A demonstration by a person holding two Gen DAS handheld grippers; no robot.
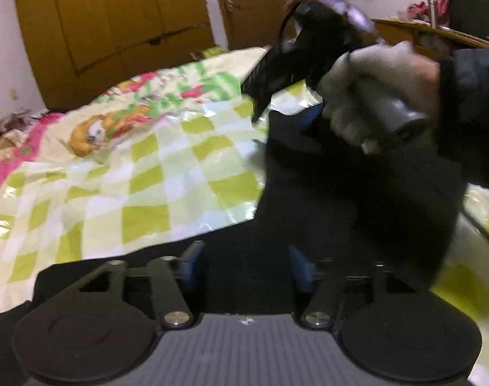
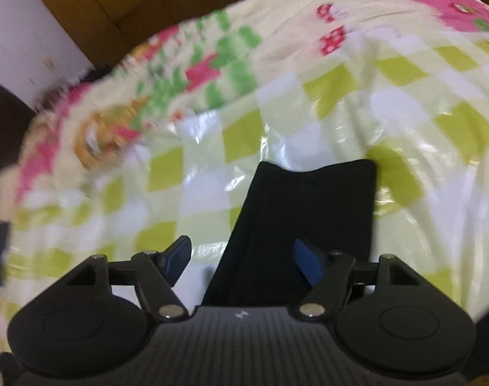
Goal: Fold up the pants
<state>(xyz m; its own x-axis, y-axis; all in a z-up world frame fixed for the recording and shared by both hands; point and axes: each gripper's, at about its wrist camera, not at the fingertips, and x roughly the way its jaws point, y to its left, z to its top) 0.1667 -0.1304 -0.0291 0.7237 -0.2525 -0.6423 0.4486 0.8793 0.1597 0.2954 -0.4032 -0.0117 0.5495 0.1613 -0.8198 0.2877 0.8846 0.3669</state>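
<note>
Pants (image 1: 341, 212), black, lie across the checkered bed cover (image 1: 148, 173), the left claw (image 1: 244, 263) spread wide over the cloth, gripping nothing, the right claw (image 2: 241, 257) equally open above one leg end, likely poised to pinch it.

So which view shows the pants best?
The right wrist view: the pants show one end with clear edges on the sheet. The left wrist view shows only a dark, blurred mass partly behind the hand.

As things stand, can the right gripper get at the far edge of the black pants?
Probably yes: the right gripper is open over the black pants, and nothing lies between it and their far edge on the checked sheet.
</note>
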